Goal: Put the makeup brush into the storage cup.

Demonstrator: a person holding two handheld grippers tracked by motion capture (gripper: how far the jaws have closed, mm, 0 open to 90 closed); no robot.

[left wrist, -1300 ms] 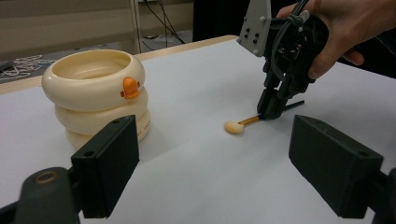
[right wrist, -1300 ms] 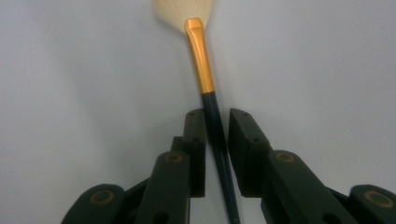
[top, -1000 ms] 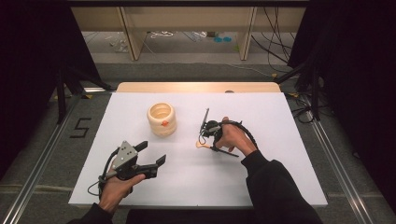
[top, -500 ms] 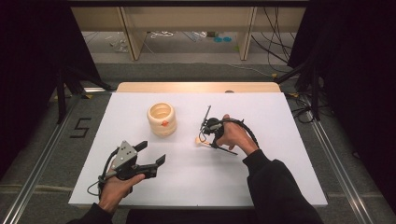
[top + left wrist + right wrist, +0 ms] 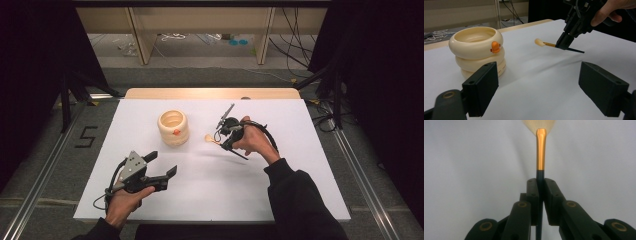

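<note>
Your right gripper [image 5: 226, 138] clamps a slim brush with a dark handle, gold metal collar and pale cream bristles [image 5: 540, 42].

Nearest you, your left gripper [image 5: 161, 170] rests with jaws wide apart, holding nothing. Farther off, the brush hangs just above the white table [image 5: 280, 200], beside the cream ringed duck-faced pot [image 5: 173, 127]. In your right gripper view the bristles are cut off at the top, and the handle's end is hidden between the jaws.

brush [image 5: 541, 150]: shiny gold metal ferrule, soft bristles | holder [image 5: 477, 48]: glossy cream | table [image 5: 280, 185]: matt white

Bright even overhead light on white table [image 5: 280, 190]; dark surround; soft shadows; close fingers slightly blurred.
</note>
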